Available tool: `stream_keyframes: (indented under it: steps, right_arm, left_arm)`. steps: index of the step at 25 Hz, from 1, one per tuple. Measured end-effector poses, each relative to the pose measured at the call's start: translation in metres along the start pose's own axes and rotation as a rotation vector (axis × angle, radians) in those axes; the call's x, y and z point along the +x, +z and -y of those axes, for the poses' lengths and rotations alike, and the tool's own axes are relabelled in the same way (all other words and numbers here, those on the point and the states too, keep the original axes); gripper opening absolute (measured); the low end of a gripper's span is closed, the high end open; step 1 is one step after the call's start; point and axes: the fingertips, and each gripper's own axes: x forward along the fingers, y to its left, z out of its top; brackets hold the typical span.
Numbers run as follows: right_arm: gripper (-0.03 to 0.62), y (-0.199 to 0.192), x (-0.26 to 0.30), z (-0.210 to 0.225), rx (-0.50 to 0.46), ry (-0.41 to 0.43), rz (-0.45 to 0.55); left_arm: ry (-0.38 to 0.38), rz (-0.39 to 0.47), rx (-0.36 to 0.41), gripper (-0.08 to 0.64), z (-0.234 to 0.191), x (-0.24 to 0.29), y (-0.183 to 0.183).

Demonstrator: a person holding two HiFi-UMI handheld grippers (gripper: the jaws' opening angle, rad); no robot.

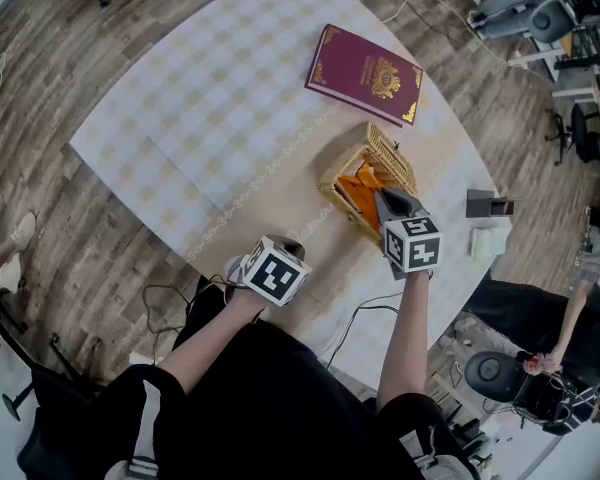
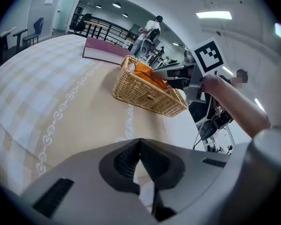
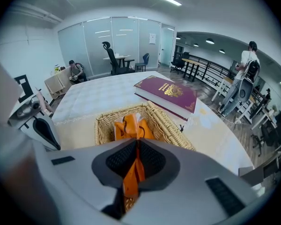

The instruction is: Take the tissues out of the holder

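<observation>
A woven wicker holder stands on the checked tablecloth, right of centre. An orange tissue pack sits inside it. My right gripper reaches down into the holder. In the right gripper view, that gripper is shut on the orange tissue pack, a strip of which runs down between the pads, with the holder's rim just beyond. My left gripper hovers over the table's near edge, left of the holder. It is shut with nothing in it, and the holder lies ahead of it.
A maroon book lies behind the holder. A small dark box and a pale folded item sit at the table's right edge. Cables trail on the floor below the near edge. A seated person is at the right.
</observation>
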Motion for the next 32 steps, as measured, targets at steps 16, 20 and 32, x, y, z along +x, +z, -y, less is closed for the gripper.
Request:
stream_keyframes:
  steps: [16, 20, 32]
  right_arm:
    - [0.021, 0.027, -0.065, -0.001, 0.002, -0.093, 0.122]
    - [0.020, 0.028, -0.080, -0.002, 0.033, -0.127, 0.158]
    - [0.018, 0.012, -0.120, -0.028, 0.145, -0.156, 0.233]
  left_arm:
    - [-0.031, -0.033, 0.121, 0.000, 0.020, -0.006, 0.002]
    - [-0.031, -0.042, 0.158, 0.000, 0.022, -0.010, 0.000]
    - [-0.068, -0.078, 0.297, 0.000, 0.039, -0.015, -0.003]
